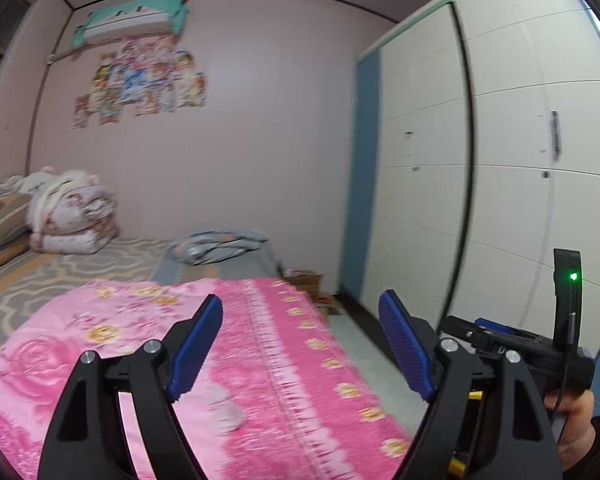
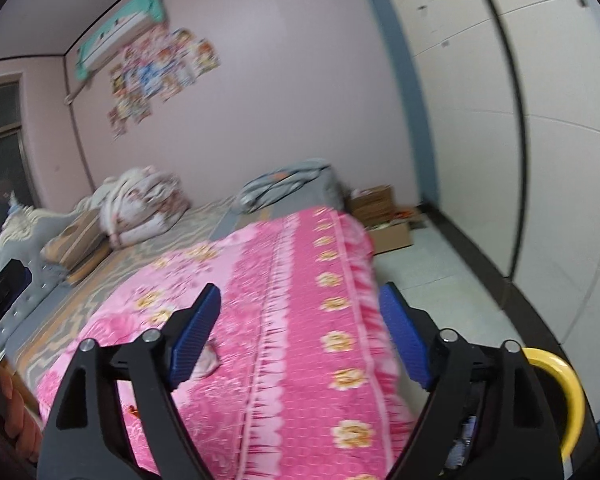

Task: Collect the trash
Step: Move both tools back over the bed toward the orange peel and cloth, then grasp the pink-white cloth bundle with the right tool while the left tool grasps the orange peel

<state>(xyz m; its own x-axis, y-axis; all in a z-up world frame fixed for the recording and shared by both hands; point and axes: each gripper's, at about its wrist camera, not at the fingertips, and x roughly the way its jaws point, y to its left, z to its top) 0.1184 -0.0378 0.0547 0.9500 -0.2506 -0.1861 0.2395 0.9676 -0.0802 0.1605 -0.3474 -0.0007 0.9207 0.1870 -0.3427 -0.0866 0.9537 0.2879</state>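
Both hand-held grippers, left (image 1: 300, 344) and right (image 2: 300, 338), gape empty above two crumpled tissues (image 1: 224, 408) on one pink blanket (image 1: 300, 380)

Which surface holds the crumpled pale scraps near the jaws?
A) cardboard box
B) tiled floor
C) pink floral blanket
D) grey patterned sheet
C: the crumpled scraps lie on the pink floral blanket, seen in both wrist views; both grippers' jaws stand open and empty above it.

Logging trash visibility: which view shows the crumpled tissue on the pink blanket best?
Right wrist: the tissue shows folds beside the left finger, though partly hidden. Left wrist shows only a pale, motion-blurred patch.
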